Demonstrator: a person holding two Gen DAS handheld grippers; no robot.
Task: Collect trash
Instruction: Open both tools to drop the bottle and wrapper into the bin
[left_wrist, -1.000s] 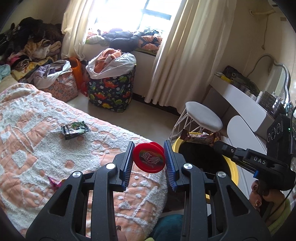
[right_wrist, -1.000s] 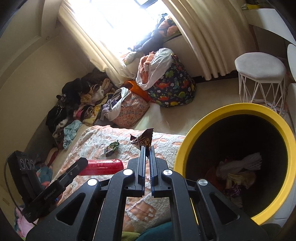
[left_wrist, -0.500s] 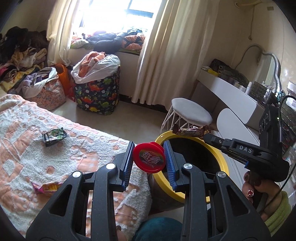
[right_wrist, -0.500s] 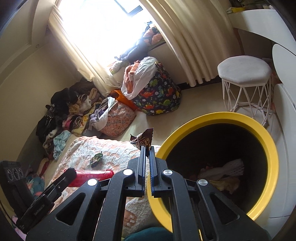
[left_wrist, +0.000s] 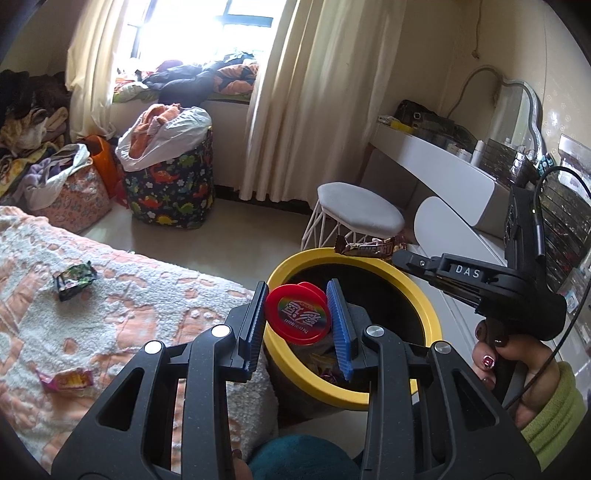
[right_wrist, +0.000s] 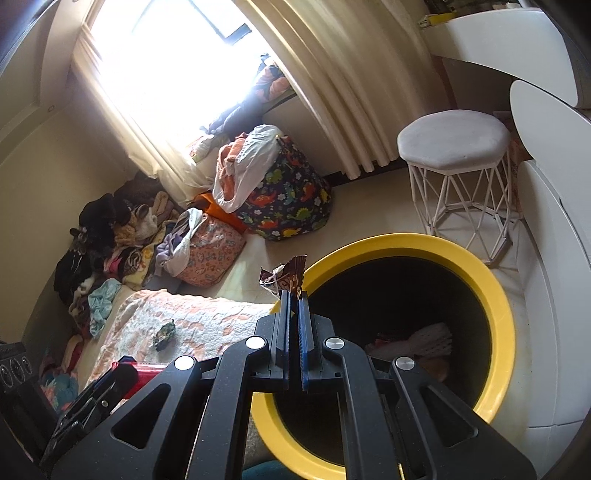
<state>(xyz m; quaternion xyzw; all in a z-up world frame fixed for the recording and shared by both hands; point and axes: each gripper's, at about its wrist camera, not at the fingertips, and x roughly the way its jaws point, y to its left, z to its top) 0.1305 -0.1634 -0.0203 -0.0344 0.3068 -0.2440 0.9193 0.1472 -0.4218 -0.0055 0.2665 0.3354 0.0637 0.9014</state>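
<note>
My left gripper (left_wrist: 297, 317) is shut on a red round lid-topped container (left_wrist: 298, 313) and holds it over the near rim of the yellow-rimmed black trash bin (left_wrist: 424, 295). My right gripper (right_wrist: 294, 295) is shut on a brown snack wrapper (right_wrist: 284, 278) at the bin's left rim (right_wrist: 495, 291); in the left wrist view the wrapper (left_wrist: 369, 249) hangs over the bin's far rim. A green-black wrapper (left_wrist: 74, 279) and a pink-yellow wrapper (left_wrist: 68, 380) lie on the bed (left_wrist: 129, 302). Trash lies inside the bin (right_wrist: 417, 343).
A white wire stool (left_wrist: 358, 218) stands behind the bin. A white dressing table (left_wrist: 436, 166) is at the right. A dinosaur-print laundry bag (left_wrist: 171, 192) and floral bag (left_wrist: 74, 199) stand by the curtained window. Clothes pile up at the left wall (right_wrist: 110, 236).
Both grippers have moved right, off the bed toward the bin. The red container now hangs over the bin's near rim, and the brown wrapper is at the bin's rim.
</note>
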